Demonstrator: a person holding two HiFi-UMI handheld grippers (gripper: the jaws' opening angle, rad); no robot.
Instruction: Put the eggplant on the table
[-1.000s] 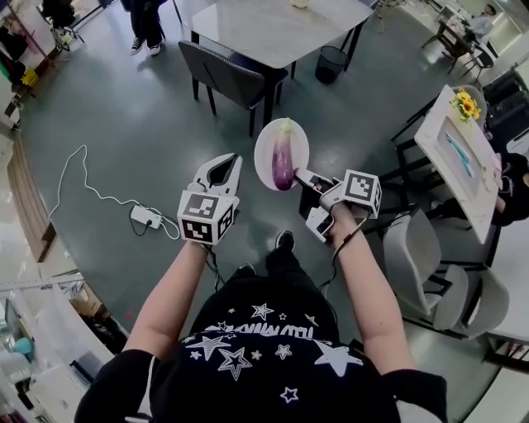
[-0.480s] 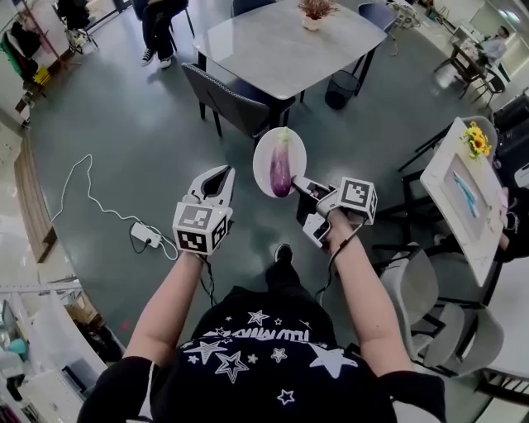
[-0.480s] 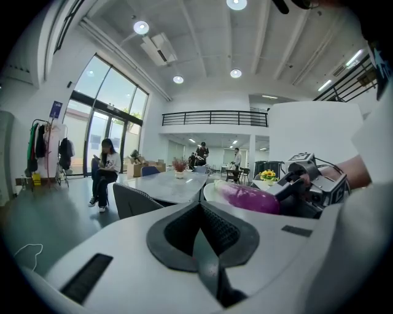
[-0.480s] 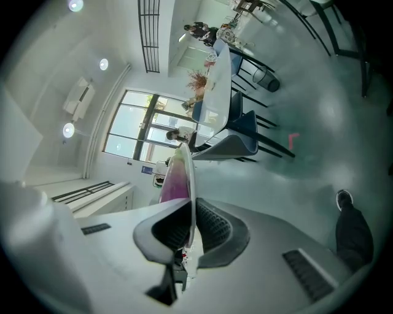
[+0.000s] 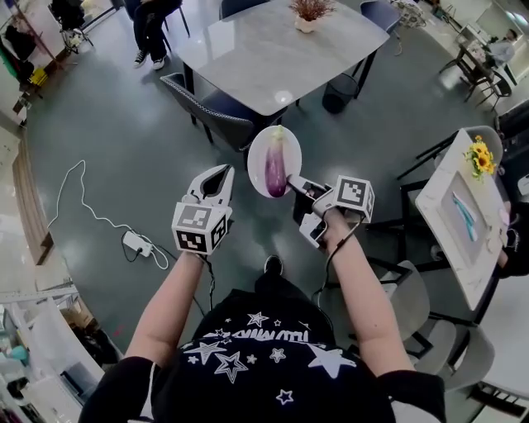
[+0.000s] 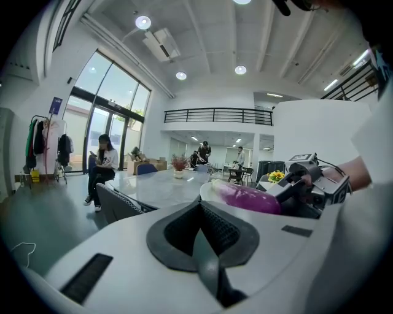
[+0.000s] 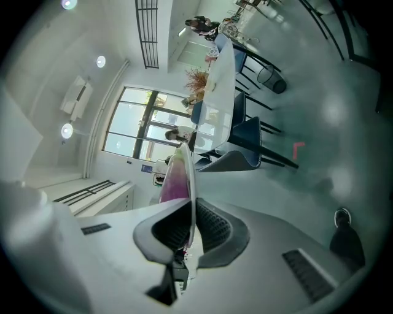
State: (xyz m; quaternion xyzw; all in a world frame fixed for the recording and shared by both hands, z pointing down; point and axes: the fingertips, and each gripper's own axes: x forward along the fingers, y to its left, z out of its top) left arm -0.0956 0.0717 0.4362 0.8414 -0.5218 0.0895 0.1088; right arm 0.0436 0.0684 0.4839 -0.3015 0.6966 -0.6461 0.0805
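nearest the person, at about 11 o'clock, the left claw point(image 5: 218, 170) is held out over the floor point(image 5: 107, 149) with its pads pressed together and nothing between them; its own view shows the two black pads meeting in one line. at about 1 o'clock the right claw point(image 5: 295, 187) pinches the near rim of a white plate point(image 5: 258, 150), the thin edge of the plate standing between its pads in the right gripper view. the eggplant point(image 5: 274, 163) lies on that plate, lengthwise along the 12 to 6 o'clock line, green stem end pointing away from the person. plate and eggplant are in the air at 12 o'clock, their far rim just short of the near corner of the table point(image 5: 264, 58), beside a dark chair point(image 5: 207, 103) pushed in at 11 o'clock. compared with half a second ago, the table and chair sit lower and larger in the head view, so the plate is closer to the table's corner, while both claws keep the same pose. a potted plant point(image 5: 310, 11) stands at the table's far end. at 9 o'clock a white cable with an adapter point(image 5: 132, 242) lies on the floor.
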